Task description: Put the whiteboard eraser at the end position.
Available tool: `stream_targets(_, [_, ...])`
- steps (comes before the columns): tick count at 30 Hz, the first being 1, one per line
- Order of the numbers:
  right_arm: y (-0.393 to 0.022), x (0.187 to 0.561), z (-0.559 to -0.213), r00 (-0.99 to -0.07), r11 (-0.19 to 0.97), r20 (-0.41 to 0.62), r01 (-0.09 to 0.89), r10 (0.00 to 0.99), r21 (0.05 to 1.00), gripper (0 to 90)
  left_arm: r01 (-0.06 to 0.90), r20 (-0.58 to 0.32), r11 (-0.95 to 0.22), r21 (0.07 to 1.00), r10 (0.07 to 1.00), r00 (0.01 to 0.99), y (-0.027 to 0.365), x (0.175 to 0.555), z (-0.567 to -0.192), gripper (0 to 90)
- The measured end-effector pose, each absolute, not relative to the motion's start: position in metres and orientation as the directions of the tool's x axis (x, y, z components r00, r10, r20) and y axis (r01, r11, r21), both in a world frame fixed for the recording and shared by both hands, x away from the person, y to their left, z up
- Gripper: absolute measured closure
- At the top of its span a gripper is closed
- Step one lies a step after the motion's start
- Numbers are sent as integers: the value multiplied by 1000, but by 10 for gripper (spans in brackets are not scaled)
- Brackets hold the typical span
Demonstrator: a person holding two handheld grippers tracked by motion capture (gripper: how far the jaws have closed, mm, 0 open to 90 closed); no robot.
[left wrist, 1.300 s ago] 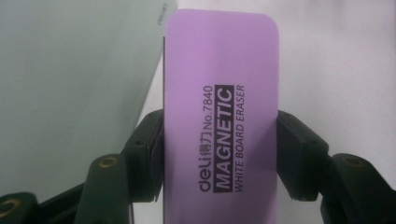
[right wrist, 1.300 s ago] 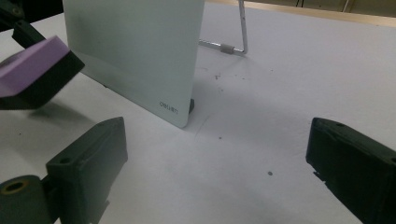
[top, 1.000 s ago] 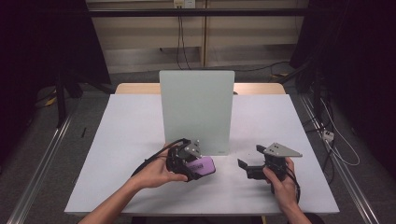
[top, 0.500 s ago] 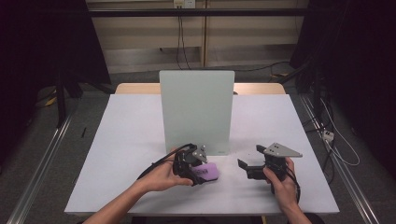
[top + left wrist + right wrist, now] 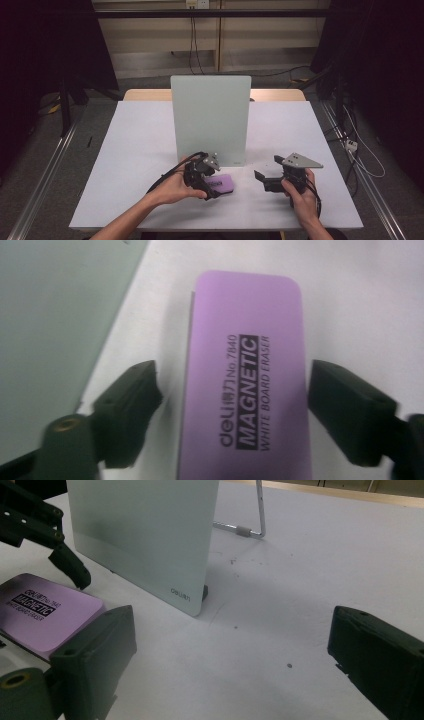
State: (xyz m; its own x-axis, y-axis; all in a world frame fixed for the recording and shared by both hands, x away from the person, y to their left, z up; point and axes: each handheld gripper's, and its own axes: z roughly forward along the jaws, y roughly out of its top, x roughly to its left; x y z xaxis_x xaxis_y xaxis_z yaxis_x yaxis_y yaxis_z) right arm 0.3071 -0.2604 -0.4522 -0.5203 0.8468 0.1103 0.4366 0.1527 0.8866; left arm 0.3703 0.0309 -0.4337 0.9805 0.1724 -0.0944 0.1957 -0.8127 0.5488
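Observation:
A purple magnetic whiteboard eraser (image 5: pixel 224 183) lies flat on the white table (image 5: pixel 135 150), just in front of the upright whiteboard (image 5: pixel 210 120). My left gripper (image 5: pixel 214 187) straddles it from the left. In the left gripper view the eraser (image 5: pixel 245 380) sits between the two jaws with a gap on each side, so the left gripper (image 5: pixel 235 385) is open. My right gripper (image 5: pixel 267 171) rests in a hand to the right of the board, open, with bare table between its jaws (image 5: pixel 235 625). The right gripper view shows the eraser (image 5: pixel 45 610) at its left.
The whiteboard (image 5: pixel 145 530) stands on a metal wire stand (image 5: pixel 252 527) and blocks the table's middle. Its lower corner is close to the eraser (image 5: pixel 50 315). Small dark specks mark the table surface to the right of the board.
The left hand, its gripper and the eraser have shifted slightly right and towards the near edge. The right gripper has stayed in place.

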Motion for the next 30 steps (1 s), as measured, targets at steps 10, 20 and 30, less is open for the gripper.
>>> stream_targets(10, [-261,308,-453,-519,155,108,437,848,886,55,265,-109,-740,619,254,961,48,379,-419,74])
stream_targets(20, [-260,307,-452,-516,151,112,441,849,885,55,313,-82,-653,690,359,930,71,377,-409,68])
stream_targets(30, [-261,305,-453,-513,149,115,444,851,884,54,368,-44,-575,730,498,866,107,373,-413,66])
